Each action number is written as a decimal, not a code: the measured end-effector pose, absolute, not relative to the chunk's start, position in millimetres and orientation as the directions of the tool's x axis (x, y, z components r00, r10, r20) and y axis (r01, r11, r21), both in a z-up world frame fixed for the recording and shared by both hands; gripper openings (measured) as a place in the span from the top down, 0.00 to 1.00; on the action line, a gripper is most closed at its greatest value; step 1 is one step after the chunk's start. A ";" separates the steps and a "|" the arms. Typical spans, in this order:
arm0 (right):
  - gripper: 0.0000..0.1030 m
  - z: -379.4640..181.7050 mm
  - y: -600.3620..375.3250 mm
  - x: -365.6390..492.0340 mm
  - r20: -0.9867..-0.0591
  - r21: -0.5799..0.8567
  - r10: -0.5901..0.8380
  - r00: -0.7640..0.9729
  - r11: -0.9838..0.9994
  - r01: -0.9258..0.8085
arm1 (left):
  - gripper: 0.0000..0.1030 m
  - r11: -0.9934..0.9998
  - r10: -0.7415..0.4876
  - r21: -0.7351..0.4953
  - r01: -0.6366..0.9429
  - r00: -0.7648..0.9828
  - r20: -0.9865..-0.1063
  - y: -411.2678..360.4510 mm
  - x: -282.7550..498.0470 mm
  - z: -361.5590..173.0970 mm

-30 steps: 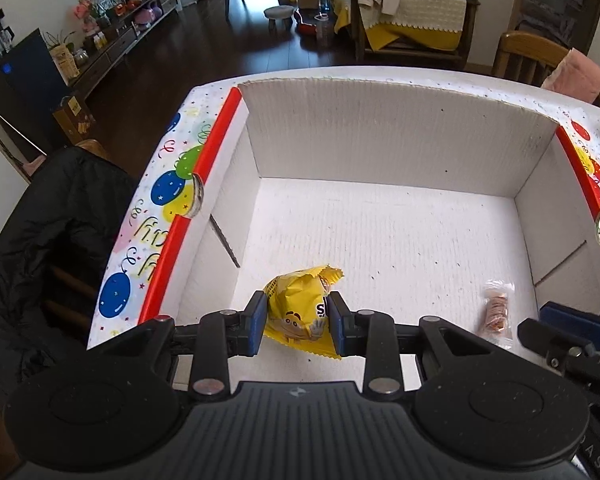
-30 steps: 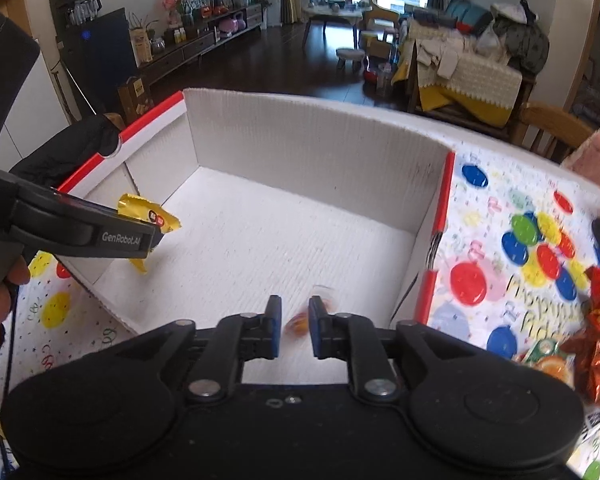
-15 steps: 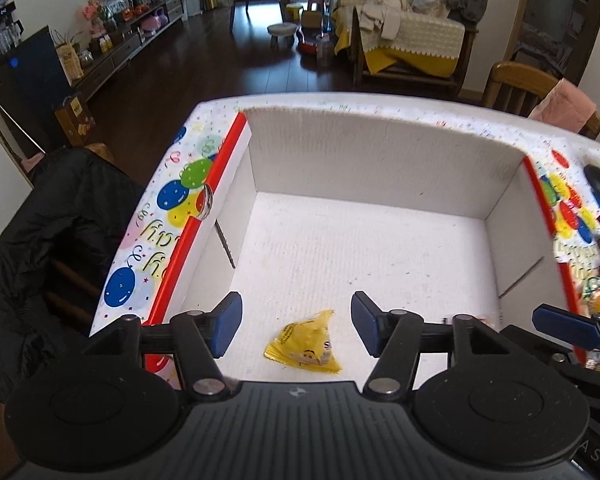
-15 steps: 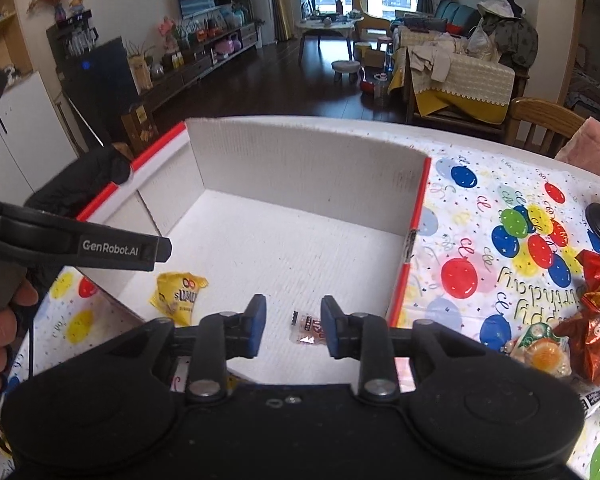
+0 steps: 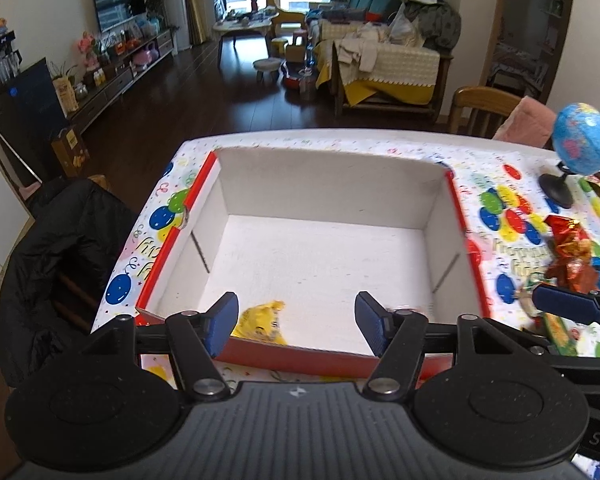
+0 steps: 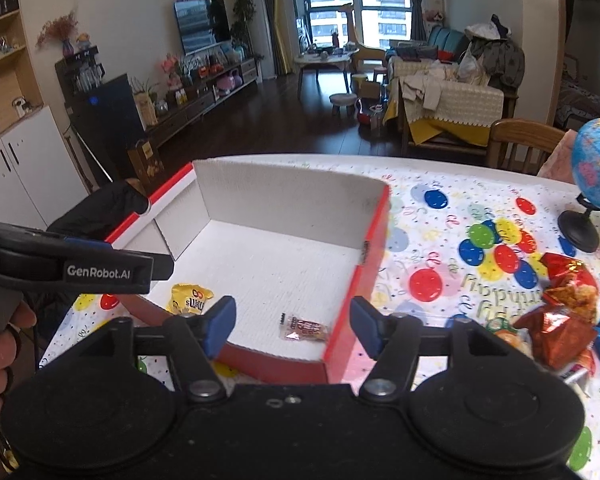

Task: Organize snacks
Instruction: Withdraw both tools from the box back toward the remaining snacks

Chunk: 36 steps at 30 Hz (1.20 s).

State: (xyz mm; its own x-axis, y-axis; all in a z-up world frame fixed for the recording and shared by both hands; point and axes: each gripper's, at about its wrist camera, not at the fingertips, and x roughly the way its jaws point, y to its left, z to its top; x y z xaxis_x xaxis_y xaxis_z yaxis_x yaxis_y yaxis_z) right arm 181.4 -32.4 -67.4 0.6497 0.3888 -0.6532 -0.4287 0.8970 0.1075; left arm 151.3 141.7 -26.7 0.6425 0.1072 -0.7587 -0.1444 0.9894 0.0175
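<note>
Both snacks are now lying loose in the box (image 6: 284, 276); a second ago I was pinching one in each gripper. I'm seeing the left gripper (image 5: 296, 322) with jaws opening wide and empty, the yellow bag (image 5: 262, 322) resting at the box's near left. I'm watching the right gripper (image 6: 292, 326) opening too, nothing between its jaws, the small packet (image 6: 303, 327) lying at the near right. More snacks (image 6: 560, 320) are sitting on the table (image 6: 440, 216), right of the box.
</note>
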 end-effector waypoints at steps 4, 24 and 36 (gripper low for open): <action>0.31 -59.8 -49.6 169.6 -0.630 0.115 0.386 0.674 0.905 -0.411 | 0.35 0.989 0.111 0.019 -0.144 0.664 -0.740 125.9 135.5 -16.7; 0.09 -39.4 -141.9 116.4 -0.554 0.131 0.356 0.753 0.930 -0.343 | 0.27 0.998 0.028 -0.026 -0.064 0.723 -0.690 44.4 75.6 10.4; 0.08 -55.2 -195.0 87.0 -0.552 0.092 0.265 0.791 0.962 -0.258 | 0.08 0.998 -0.054 -0.059 0.018 0.715 -0.697 -3.6 62.4 -4.5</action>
State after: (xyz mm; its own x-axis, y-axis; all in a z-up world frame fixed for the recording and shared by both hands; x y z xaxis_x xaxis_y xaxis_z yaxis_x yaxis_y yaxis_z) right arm 87.0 -195.0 -55.2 0.7908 0.2650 -0.5517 -0.2584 0.9617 0.0916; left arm 62.4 -3.6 -4.5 0.7154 -0.0539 -0.6966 0.0175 0.9981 -0.0591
